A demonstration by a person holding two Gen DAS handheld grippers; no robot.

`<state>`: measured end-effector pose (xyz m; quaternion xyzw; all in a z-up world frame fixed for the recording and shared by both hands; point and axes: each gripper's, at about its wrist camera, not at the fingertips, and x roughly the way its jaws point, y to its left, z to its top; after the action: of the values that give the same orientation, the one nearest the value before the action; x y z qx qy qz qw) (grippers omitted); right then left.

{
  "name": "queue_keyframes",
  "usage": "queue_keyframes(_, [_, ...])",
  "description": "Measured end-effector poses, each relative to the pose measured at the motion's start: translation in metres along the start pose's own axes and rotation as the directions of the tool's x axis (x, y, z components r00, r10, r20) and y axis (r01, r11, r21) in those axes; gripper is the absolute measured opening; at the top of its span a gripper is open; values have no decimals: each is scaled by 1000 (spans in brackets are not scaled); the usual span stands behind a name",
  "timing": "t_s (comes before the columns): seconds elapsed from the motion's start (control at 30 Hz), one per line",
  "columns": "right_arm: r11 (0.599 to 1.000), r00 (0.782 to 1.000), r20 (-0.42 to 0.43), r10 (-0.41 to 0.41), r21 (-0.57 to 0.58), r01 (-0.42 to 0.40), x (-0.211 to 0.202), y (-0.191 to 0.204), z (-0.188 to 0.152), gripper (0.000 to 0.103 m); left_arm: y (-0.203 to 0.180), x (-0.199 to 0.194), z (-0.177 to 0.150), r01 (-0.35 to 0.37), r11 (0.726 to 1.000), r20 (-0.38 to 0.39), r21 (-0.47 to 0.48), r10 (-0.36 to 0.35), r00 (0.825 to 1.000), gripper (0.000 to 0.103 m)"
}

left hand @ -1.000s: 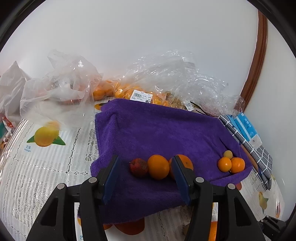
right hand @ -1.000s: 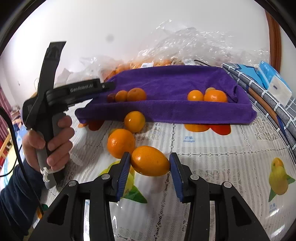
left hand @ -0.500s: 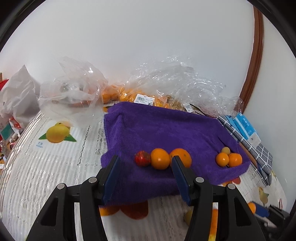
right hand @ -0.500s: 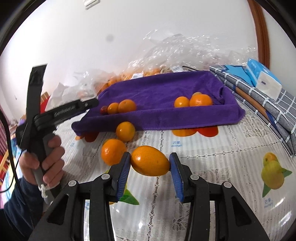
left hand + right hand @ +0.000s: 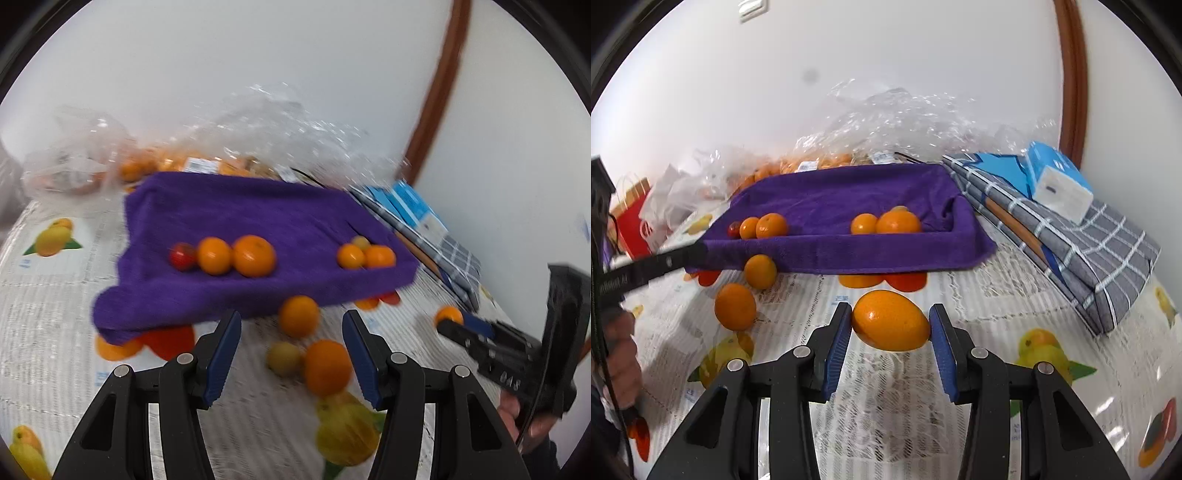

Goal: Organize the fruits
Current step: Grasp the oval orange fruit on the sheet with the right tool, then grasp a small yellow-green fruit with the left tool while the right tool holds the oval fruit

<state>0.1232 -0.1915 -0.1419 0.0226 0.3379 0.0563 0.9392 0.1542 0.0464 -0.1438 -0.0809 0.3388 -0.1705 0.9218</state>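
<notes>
My right gripper [image 5: 888, 338] is shut on a large oval orange [image 5: 890, 320], held above the tablecloth in front of the purple towel tray [image 5: 849, 254]. It shows at the right of the left wrist view [image 5: 448, 316]. On the towel lie a small red fruit [image 5: 181, 255] with two oranges [image 5: 236, 256] at the left and three small fruits [image 5: 364, 254] at the right. My left gripper [image 5: 291, 352] is open and empty above two loose oranges [image 5: 298, 315] [image 5: 327, 366] and a small greenish fruit [image 5: 283, 358] before the tray.
Clear plastic bags of oranges [image 5: 886, 125] lie behind the tray against the wall. A folded grey checked cloth [image 5: 1082, 243] with a blue tissue pack [image 5: 1058, 182] lies at the right. A red paper bag [image 5: 629, 218] stands far left. The tablecloth [image 5: 1015, 295] has printed fruit.
My left gripper has pulled back and swung right, so the loose fruits before the tray now show. My right gripper has risen with the orange.
</notes>
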Motion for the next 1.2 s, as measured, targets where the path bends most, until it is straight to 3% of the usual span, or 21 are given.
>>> queue_keyframes(0.2, [992, 998, -13, 58, 113, -56, 4, -21, -1, 43, -14, 3, -7, -7, 999, -33, 49, 8, 999, 55])
queue_keyframes(0.33, [993, 999, 4, 54, 109, -54, 0, -19, -1, 43, -1, 3, -6, -59, 998, -31, 16, 59, 998, 55])
queue_keyframes(0.43, [992, 998, 2, 61, 112, -61, 1, -19, -1, 43, 15, 9, -7, -120, 993, -73, -22, 118, 990, 51])
queue_keyframes(0.6, [991, 998, 11, 70, 109, -71, -1, -20, -2, 43, 19, 13, -12, -110, 994, -114, -4, 108, 988, 45])
queue_keyframes(0.87, [992, 997, 14, 76, 100, -77, -2, -18, -1, 43, 1, 22, -11, -92, 993, -136, 71, 101, 986, 44])
queue_keyframes(1.0, [993, 997, 9, 78, 90, -78, -1, -17, -2, 43, -4, 29, -9, -81, 994, -147, 78, 92, 985, 35])
queue_keyframes(1.07, [992, 997, 7, 77, 95, -78, -1, -18, -2, 43, -2, 32, -8, -82, 994, -162, 71, 92, 982, 25])
queue_keyframes(1.2, [993, 997, 0, 79, 90, -79, 0, -16, -2, 43, 0, 32, -10, -70, 996, -171, 53, 78, 982, 25])
